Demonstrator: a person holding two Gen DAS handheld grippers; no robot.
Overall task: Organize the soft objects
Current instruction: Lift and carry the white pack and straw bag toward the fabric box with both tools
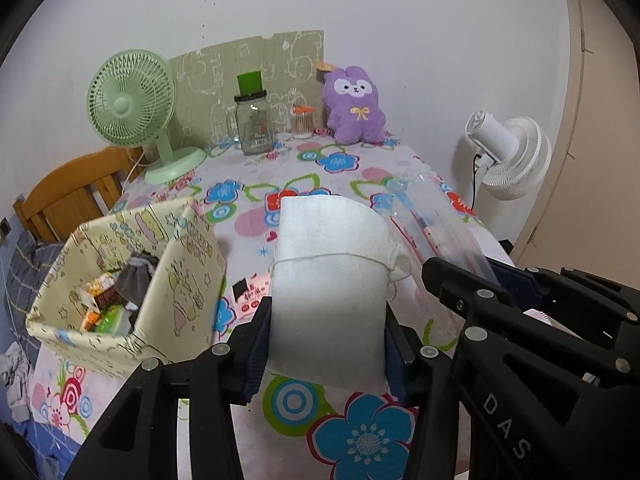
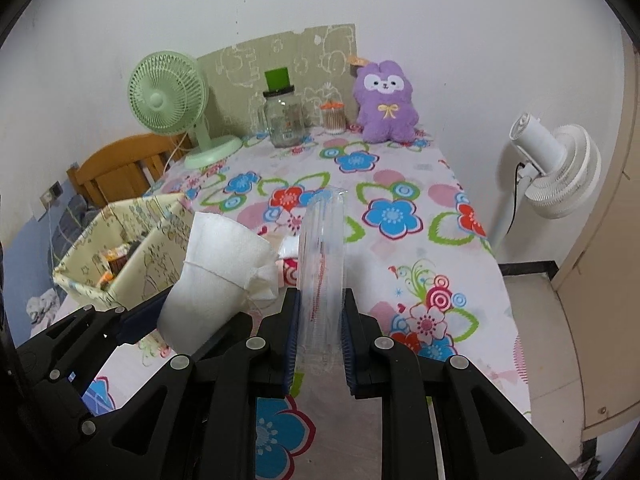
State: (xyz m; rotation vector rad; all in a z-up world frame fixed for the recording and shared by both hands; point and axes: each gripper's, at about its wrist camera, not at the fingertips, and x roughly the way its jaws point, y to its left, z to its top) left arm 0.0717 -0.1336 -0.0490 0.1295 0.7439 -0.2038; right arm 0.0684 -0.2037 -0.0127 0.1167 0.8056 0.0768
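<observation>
Our left gripper pinches a white face mask by its lower half, blue pads pressed to both sides; the mask rises from the bottom centre of the left wrist view, its ear loop crossing the middle. Our right gripper is clamped on a clear plastic wrapper, which stands up from between the pads at the centre of the right wrist view, just right of the mask. Both soft things hang above the flower-patterned worktop. At the left edge of both views sits an open fabric bin printed with cartoon figures; in it we see small coloured packets and a grey cloth item. At the upper centre stand a lidded glass jar, a tub of cotton swabs and a purple plush toy.
</observation>
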